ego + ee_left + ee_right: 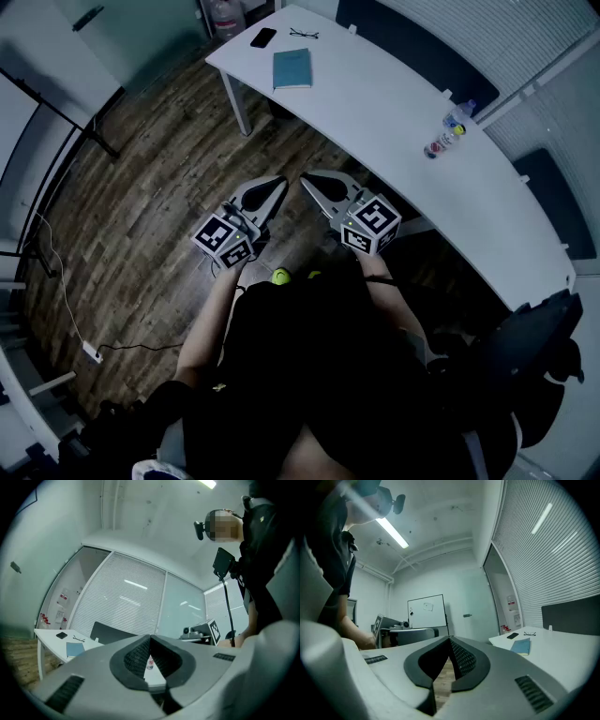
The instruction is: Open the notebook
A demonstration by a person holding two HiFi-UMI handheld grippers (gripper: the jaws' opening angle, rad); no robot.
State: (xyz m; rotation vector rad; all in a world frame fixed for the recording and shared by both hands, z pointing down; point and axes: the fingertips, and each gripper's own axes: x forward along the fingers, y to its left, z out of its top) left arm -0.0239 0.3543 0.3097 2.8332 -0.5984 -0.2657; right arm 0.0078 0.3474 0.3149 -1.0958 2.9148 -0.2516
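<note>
Dark-sleeved arms hold the left gripper point(277, 184) and the right gripper point(307, 178) out side by side over the wood floor point(159, 187), near the person and well apart from the white worktop point(394, 122). In each gripper view, the left fingers point(137, 657) and the right fingers point(461, 658) are pressed tip to tip with nothing between them. The task's teal notebook point(292, 68) lies closed and flat towards the far left end of the worktop, with a black phone point(263, 37) and a pair of glasses point(304, 34) just beyond it. A water bottle point(448, 130) stands well to the right. The step in hand looks to be the approach, since nothing on the worktop is yet within reach. Doing it well probably means stepping in close and parting the fingers before they arrive. One gripper could then steady the notebook near its spine while the other slips a finger under the free edge of the cover and lifts in a slow arc, so the book does not slide towards the phone. Which edge is the spine cannot be told from here. Counted: two grippers, one notebook, one phone, one pair of glasses and one bottle.
</note>
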